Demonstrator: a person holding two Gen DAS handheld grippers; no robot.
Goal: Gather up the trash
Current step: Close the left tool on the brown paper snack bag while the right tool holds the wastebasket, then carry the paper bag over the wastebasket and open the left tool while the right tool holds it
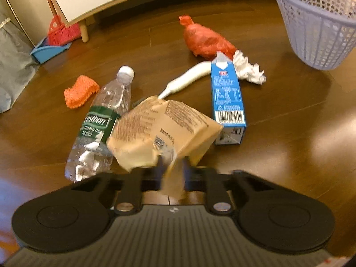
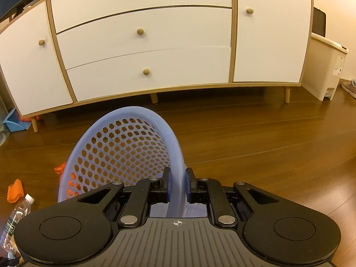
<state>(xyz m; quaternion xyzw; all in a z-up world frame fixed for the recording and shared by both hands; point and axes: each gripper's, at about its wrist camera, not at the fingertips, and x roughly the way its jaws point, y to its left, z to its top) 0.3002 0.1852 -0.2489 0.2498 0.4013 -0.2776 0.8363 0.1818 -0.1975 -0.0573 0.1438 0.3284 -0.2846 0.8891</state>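
Observation:
My left gripper (image 1: 171, 169) is shut on a crumpled brown paper bag (image 1: 162, 131), held above the wooden floor. Beneath and behind it lie a clear water bottle (image 1: 100, 122) with a green label, a blue milk carton (image 1: 228, 102), a white tube (image 1: 189, 79), a red plastic bag (image 1: 204, 39), crumpled white tissue (image 1: 249, 69) and an orange scrubber (image 1: 80, 91). My right gripper (image 2: 177, 184) is shut on the rim of a lavender mesh basket (image 2: 124, 149), lifted and tilted. That basket (image 1: 320, 22) hangs at the upper right of the left wrist view.
A white dresser (image 2: 142, 44) on wooden legs stands along the far wall. A red brush in a blue dustpan (image 1: 51, 46) sits by its left leg, next to a grey bag (image 1: 13, 66). A white pedal bin (image 2: 327, 71) stands at the right.

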